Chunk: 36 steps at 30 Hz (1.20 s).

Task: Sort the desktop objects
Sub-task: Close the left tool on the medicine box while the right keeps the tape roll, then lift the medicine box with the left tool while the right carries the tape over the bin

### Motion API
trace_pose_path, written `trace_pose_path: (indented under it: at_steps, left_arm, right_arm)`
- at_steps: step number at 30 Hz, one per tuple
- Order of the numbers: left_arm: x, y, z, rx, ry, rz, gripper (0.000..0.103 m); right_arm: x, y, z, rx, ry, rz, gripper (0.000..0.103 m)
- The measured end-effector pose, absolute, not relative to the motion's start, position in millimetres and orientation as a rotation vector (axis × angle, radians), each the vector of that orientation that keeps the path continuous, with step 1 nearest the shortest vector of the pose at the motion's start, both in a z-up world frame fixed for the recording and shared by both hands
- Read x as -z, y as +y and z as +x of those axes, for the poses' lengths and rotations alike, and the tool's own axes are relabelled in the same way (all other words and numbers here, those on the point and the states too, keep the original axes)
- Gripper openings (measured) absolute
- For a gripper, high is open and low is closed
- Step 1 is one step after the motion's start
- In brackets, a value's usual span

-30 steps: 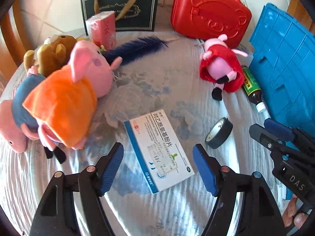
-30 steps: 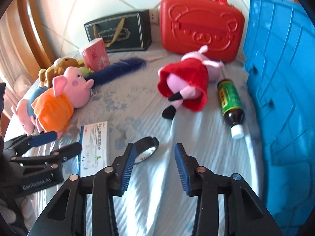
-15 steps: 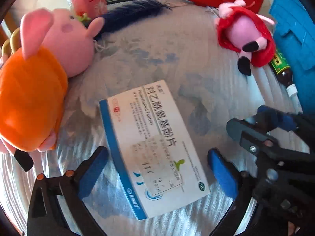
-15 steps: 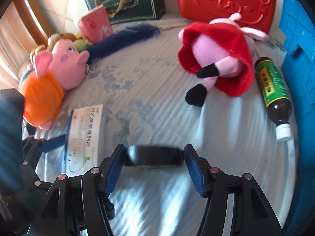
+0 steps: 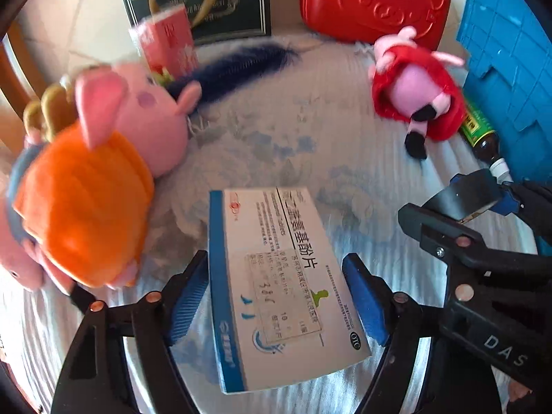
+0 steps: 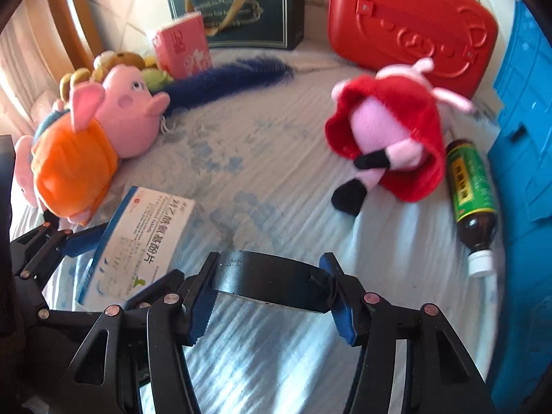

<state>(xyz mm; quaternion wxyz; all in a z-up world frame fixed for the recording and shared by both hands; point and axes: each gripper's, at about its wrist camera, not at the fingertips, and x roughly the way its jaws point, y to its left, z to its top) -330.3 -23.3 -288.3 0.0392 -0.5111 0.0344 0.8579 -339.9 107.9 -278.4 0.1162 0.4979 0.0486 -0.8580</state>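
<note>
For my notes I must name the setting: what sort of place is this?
Probably a home, perhaps a child's room: plush pig toys lie on a flowered cloth, and a red toy case and a gift bag stand by the wall.

Right gripper (image 6: 270, 302) jaws clamping black tape roll (image 6: 272, 284), medicine box (image 6: 138, 245) beside

The widest free stretch is the bare tablecloth (image 6: 262, 158) through the middle of the right wrist frame. At the left, the orange-dressed pig plush (image 6: 89, 145) blocks it. At the right, the red-dressed pig plush (image 6: 393, 138) lies just beside the dark bottle (image 6: 472, 193), which lies along the blue crate (image 6: 524, 145). At the top, a blue feather (image 6: 227, 79), pink carton (image 6: 183, 48), dark gift bag (image 6: 241, 10) and red case (image 6: 414, 24) close the far edge. The 2 grippers crowd the lower edge.
</note>
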Motion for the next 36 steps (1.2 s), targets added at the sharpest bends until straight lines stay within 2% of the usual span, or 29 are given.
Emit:
trace_pose_path:
  at_steps: [1,2,3,9,11,13,16,21,26,29,31,33,36]
  left_arm:
    - [280,-23,-328,-2.649,0.113,-1.533,0.071]
    - [272,-24,-325,-2.668,0.118,-1.503,0.055]
    - [263,-22,-325,-2.676,0.124,-1.486,0.029]
    - [220,-29,-322,-2.702,0.077,-1.388,0.028]
    - [217,-33,-318,-2.653,0.021,-1.423,0.033]
    - [227,-36,-319,-2.603,0.008,-1.482,0.062]
    - [232,-34,-312,-2.575,0.055,-1.498,0.073]
    - [255,-31,-320,-2.498,0.148,-1.584,0.074]
    - [286,-28,-339,-2.416,0.161,-1.679,0.074]
    - [297,-21,-347,-2.411,0.239,-1.691,0.079]
    - [308,-23,-352,-2.392,0.188,-1.727,0.095]
    - [312,-26,-352,-2.4,0.168,-1.712,0.102]
    - [313,-26,-350,-2.405,0.181,-1.676,0.1]
  right_arm:
    - [271,109,-337,2.529,0.143,1.433,0.057]
    - [260,110,-333,2.55,0.143,1.402,0.057]
    - [252,110,-330,2.569,0.145,1.376,0.057]
    - [182,109,-304,2.701,0.178,1.178,0.057]
    - [172,110,-298,2.716,0.176,1.182,0.057]
    - [174,111,-292,2.709,0.162,1.204,0.057]
    - [191,111,-290,2.67,0.151,1.286,0.057]
    - [235,105,-304,2.595,0.226,1.483,0.057]
    - [271,102,-324,2.537,0.328,1.589,0.057]
    - [287,102,-339,2.499,0.335,1.634,0.057]
    - [299,103,-345,2.466,0.317,1.669,0.057]
    - [307,109,-348,2.457,0.26,1.691,0.057]
    - [316,120,-348,2.442,0.192,1.718,0.058]
